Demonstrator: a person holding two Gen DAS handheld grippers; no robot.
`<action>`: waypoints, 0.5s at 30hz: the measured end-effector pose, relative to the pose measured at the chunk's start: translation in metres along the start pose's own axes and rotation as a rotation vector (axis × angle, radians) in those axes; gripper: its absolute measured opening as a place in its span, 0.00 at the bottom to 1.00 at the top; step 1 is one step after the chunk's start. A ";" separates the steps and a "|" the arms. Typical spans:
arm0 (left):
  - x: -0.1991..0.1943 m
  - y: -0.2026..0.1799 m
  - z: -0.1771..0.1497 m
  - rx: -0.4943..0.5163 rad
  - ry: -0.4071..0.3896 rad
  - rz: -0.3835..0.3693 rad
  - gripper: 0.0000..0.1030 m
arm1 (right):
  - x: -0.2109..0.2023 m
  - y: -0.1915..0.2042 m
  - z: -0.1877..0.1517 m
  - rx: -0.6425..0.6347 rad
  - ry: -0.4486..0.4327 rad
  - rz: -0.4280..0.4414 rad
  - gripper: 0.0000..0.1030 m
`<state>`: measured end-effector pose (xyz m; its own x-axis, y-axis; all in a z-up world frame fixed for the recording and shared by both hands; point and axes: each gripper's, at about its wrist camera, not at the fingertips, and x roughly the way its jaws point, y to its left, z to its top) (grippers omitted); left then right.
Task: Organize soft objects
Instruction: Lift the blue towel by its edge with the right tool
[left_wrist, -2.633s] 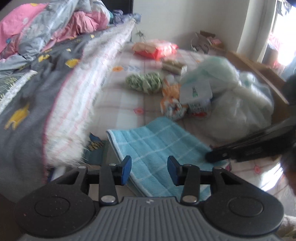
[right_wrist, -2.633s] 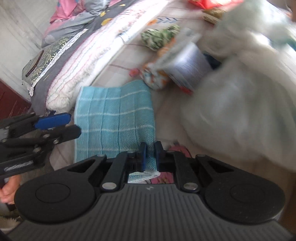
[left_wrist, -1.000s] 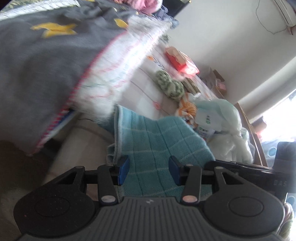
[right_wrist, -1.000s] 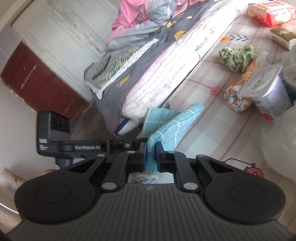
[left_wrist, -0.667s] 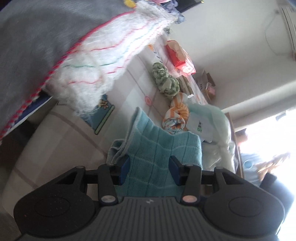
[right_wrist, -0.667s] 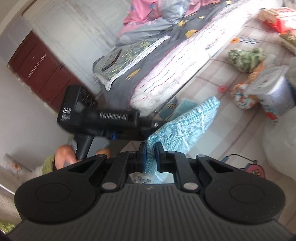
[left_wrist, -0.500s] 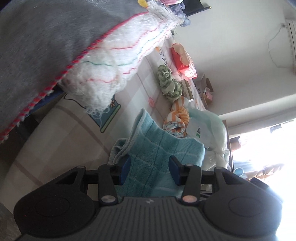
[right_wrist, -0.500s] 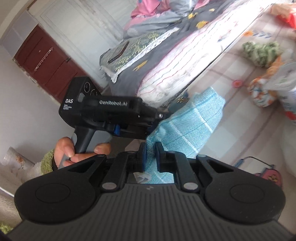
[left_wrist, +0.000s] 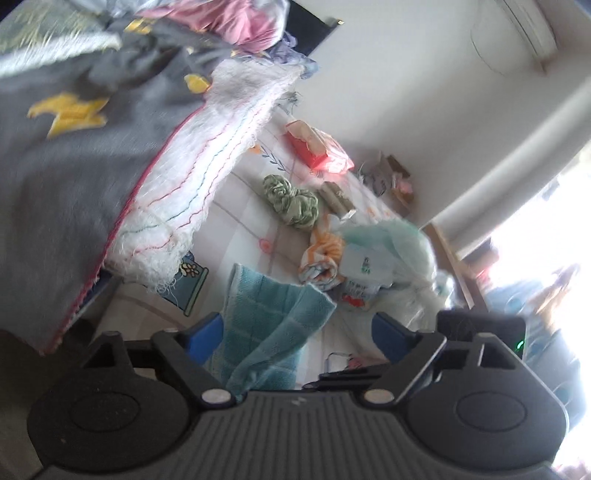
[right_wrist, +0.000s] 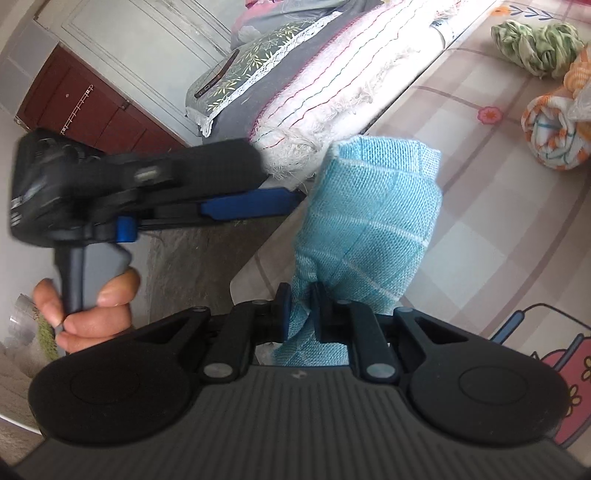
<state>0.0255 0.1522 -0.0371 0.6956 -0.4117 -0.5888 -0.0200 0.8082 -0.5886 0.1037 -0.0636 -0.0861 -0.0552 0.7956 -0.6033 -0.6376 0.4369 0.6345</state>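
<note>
A blue checked towel hangs folded over the bed's edge, and my right gripper is shut on its bunched lower end. In the left wrist view the same towel drapes loosely between the pads of my left gripper. Its jaws are opening wide, and neither pad presses on the cloth. From the right wrist view, the left gripper's blue finger stands just left of the towel, held by a person's hand.
On the checked sheet lie a green cloth bundle, a rolled orange-and-white cloth, a red packet and a white plastic bag. A grey quilt with a white fringe overhangs the bed at left.
My left gripper's jaws have spread wide and let go of the towel's edge. The right gripper has come lower and closer to the bed, still holding the towel.
</note>
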 end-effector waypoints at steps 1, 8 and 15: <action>0.004 -0.001 -0.001 0.013 0.017 0.036 0.85 | 0.000 0.001 -0.001 -0.006 -0.005 0.001 0.13; 0.030 0.016 -0.008 -0.030 0.106 0.129 0.61 | -0.013 0.009 -0.010 -0.047 -0.032 -0.018 0.32; 0.027 0.009 -0.011 0.062 0.120 0.169 0.51 | -0.052 0.004 -0.015 -0.007 -0.088 -0.047 0.40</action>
<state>0.0357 0.1437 -0.0644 0.5954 -0.3125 -0.7402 -0.0819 0.8928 -0.4429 0.0926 -0.1097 -0.0596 0.0426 0.8084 -0.5871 -0.6428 0.4720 0.6033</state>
